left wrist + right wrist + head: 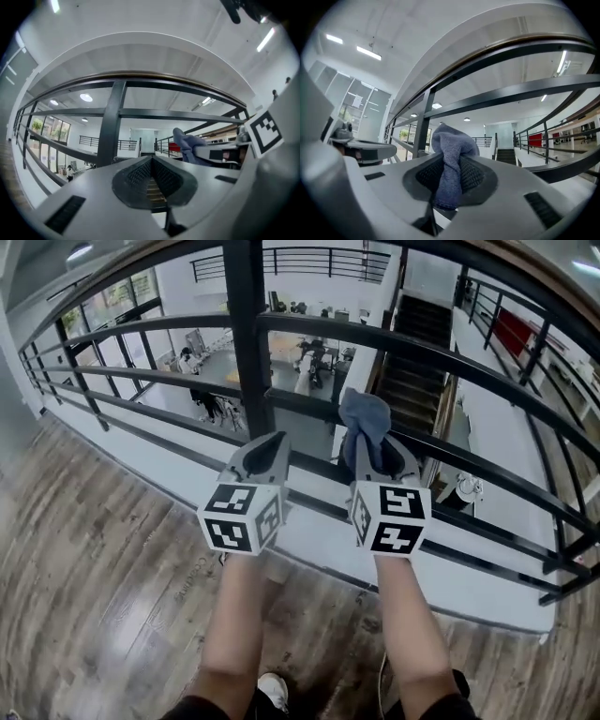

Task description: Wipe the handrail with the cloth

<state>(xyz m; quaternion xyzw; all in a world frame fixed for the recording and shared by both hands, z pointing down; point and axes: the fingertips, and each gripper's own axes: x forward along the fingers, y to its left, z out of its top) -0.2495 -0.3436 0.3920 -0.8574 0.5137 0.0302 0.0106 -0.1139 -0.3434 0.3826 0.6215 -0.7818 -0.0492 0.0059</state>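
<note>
**Cloth in hand, rail not yet touched**

A balcony railing runs across the whole scene. Its handrail (140, 75) is the top bar, dark with a brownish upper edge. Several dark bars (450, 357) lie below it, and one thick post (248, 343) stands straight ahead. An open hall and a staircase show below, beyond the railing. The person stands on a wood-plank floor (94, 596) with both forearms stretched toward the railing.

- **Left gripper (265, 444):** It is held level, just right of the post. Its fingers (140, 173) are pressed together with nothing between them. It looks idle.
- **Right gripper (377, 448):** It is beside the left one, at about the same height.
- **Blue cloth (452, 154):** The right gripper's fingers pinch it at its middle. A rounded wad sticks out past the tips and a short tail hangs behind.

In the right gripper view the wad sits well under the handrail, apart from it. In the head view it lies in front of the middle bars.

**Step in hand, as I judge it:** the approach. The cloth is gripped and ready, but wiping has not begun.

**Next move, as I judge it:**
- Raise the right gripper until the wad sits on the top bar.
- Press lightly and draw it along the bar.
- Keep the pinch firm so the cloth does not drag out.
- Lift over or stop at the post if the stroke goes that way.
- Keep the left gripper clear of the path.
</note>
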